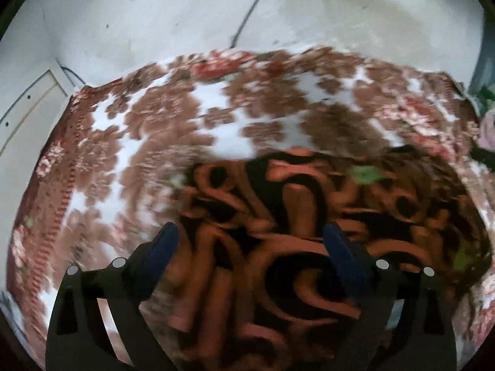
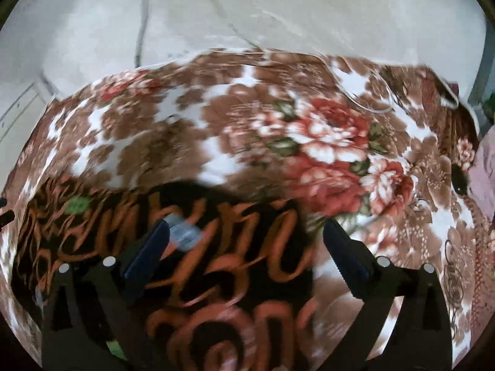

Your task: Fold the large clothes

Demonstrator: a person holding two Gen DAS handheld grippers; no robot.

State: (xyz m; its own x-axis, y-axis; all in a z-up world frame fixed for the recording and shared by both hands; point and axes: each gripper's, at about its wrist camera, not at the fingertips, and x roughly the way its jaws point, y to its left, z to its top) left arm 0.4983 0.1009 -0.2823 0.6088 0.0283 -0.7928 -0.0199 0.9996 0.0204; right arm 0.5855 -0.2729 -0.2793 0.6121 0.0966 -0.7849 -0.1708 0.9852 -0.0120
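Biggest thing in view is the floral blanket point(image 1: 161, 130), brown and white with red roses, spreading out ahead of both grippers and off to either side, its far edge meeting a pale wall point(image 1: 154, 15) beyond. On top of it, right under and just ahead of the tools, lies the garment point(image 1: 278, 232), a black cloth with swirling orange pattern and a few green spots. From the left wrist view it fills the space between the fingers and runs out to the right of them; from the right wrist view the same garment point(image 2: 222, 262) sits between the fingers and stretches away to the left, with its right edge falling just inside the right finger. Now the left gripper point(image 1: 252, 238): blue pads spread wide, nothing pinched, cloth lying loose below the gap. Right gripper point(image 2: 246, 235): likewise spread wide and empty, the left pad over the black cloth, the right pad over bare blanket. Both pictures are smeared by blur. A thin dark cable point(image 1: 250, 6) runs down the wall far ahead of the left gripper, and a small pale label point(image 2: 184, 235) shows on the garment just beside the right gripper's left pad.
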